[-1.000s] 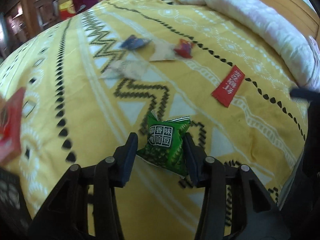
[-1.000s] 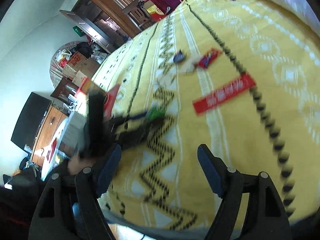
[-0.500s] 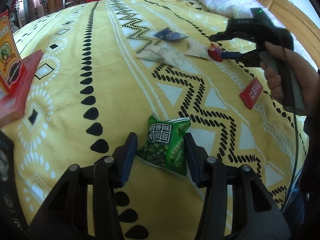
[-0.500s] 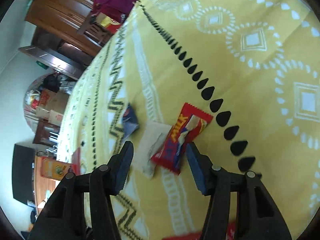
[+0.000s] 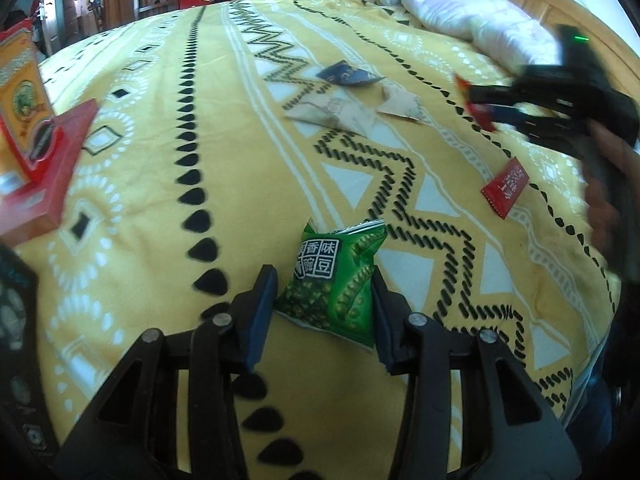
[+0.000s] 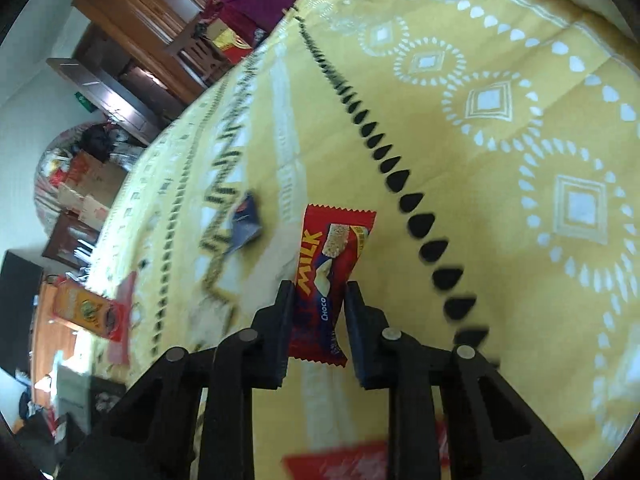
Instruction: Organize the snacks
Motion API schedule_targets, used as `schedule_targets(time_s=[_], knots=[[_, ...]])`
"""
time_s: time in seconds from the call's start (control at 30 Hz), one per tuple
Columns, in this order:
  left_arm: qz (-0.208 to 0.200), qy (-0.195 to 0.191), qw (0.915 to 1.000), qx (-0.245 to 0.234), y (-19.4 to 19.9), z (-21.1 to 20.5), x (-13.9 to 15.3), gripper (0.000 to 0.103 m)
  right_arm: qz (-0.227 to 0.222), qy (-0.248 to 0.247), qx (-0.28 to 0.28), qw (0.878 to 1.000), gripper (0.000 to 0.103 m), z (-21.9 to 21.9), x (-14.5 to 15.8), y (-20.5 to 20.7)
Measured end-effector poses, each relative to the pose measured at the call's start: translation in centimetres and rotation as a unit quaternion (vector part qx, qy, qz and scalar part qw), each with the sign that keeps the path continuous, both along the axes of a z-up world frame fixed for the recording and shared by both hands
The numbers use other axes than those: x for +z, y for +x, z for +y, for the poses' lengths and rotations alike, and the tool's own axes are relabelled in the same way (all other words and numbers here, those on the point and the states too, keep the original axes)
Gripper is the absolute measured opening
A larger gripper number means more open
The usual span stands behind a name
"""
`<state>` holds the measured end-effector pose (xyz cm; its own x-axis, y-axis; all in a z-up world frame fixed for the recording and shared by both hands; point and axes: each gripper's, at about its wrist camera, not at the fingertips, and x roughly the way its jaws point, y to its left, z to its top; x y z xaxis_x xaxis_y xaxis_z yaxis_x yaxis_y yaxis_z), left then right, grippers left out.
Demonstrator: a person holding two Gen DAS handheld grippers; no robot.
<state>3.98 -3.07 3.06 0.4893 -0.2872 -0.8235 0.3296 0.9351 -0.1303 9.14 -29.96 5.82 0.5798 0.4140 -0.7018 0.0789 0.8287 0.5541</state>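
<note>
My left gripper (image 5: 322,280) holds a green pea snack packet (image 5: 338,276) just above the yellow bedspread (image 5: 160,128). Both pads press on its sides, and the jaws are closing a little. My right gripper (image 6: 319,292) has a red chocolate milk bar (image 6: 332,248) upright between its fingers. Its jaws are closing and the pads touch the wrapper. The left wrist view shows that right gripper (image 5: 480,104) at the far right, held in a hand, with the red bar (image 5: 482,116) at its tips.
On the bed lie a dark blue packet (image 5: 346,75), two beige packets (image 5: 336,110) and a flat red packet (image 5: 506,188). A red box (image 5: 44,168) with an orange box (image 5: 20,92) sits at the left edge. A white duvet (image 5: 460,12) lies at the back.
My right gripper swept across the bed to the red chocolate bar, closed on it and now has it off the cover. The left gripper shifted slightly with the green packet.
</note>
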Motion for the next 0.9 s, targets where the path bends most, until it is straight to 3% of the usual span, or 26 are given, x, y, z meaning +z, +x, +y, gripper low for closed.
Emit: schedule_targets(time_s=[0.13,0.3,0.37,0.53,0.9], knots=[[0.004,0.023,0.9996,0.016,-1.2,1.2,0.4,0.044,0.012,-0.007,0.087,0.996,0.028,4.7,1.6,-5.9],[0.013,0.023,0.9990,0.037,-1.7,2.3,-0.3,0.046,0.053,-0.074,0.164,0.982,0.029,10.1,-0.5,-11.2],[0.003,0.033,0.9988,0.037,-1.8,2.0,-0.4,0.046,0.064,-0.082,0.165,0.981,0.030,10.5,-1.8,-11.8],[-0.021,0.060,0.9973,0.038,-2.1,1.3,-1.0,0.059,0.054,-0.091,0.145,0.984,0.034,10.2,-2.5,-12.0],[-0.028,0.063,0.9967,0.042,-2.1,1.3,-1.3,0.061,0.042,-0.102,0.146,0.983,0.034,10.6,-3.0,-11.8]])
